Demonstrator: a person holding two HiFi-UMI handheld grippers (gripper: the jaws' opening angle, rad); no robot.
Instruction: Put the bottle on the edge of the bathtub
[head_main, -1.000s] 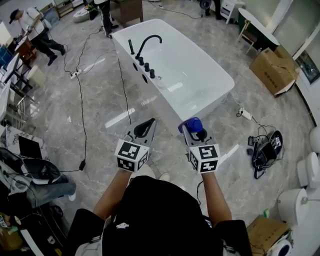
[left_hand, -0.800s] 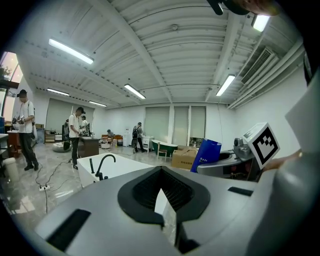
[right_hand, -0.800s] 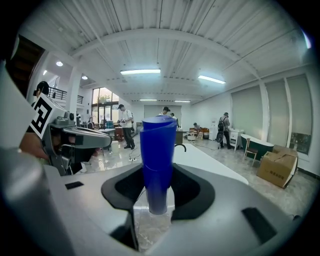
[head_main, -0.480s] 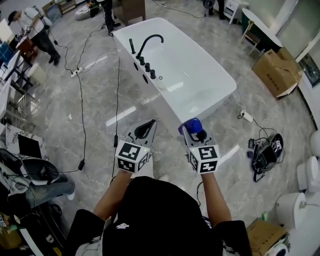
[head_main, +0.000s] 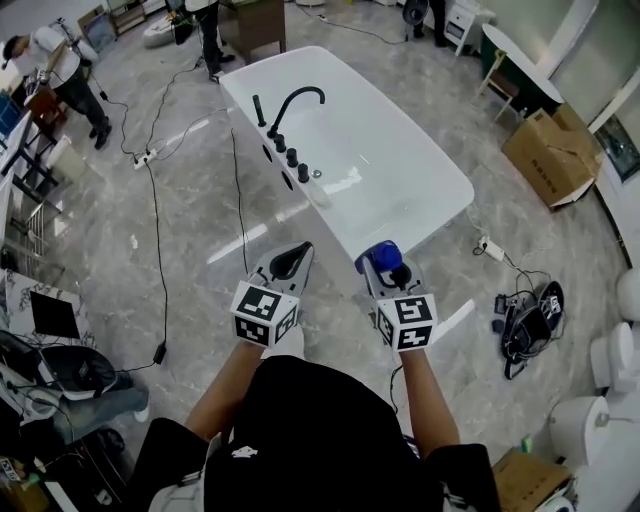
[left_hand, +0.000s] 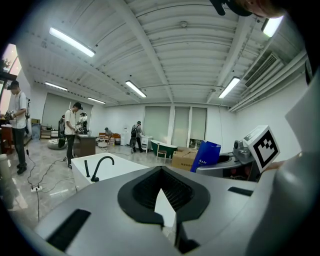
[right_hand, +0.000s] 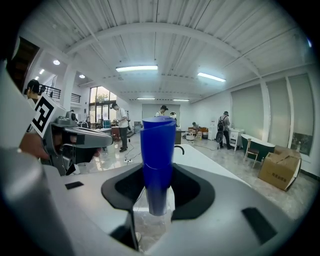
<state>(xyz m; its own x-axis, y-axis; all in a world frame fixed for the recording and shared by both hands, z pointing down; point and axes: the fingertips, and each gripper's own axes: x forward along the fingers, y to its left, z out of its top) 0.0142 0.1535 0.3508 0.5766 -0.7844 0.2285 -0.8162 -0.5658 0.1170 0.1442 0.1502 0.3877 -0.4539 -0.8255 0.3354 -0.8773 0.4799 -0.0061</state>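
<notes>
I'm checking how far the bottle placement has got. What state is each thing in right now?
blue bottle: clamped upright in the right gripper, not yet on the tub.
right gripper: shut on the blue bottle, in front of the tub's near end.
left gripper: jaws together, holding nothing.
bathtub: no bottle on its rim.
faucet: standing on the rim, no water visibly running.

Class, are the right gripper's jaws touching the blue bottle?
Touching. The right gripper view shows the blue bottle clamped upright in the right gripper, held aloft.
</notes>
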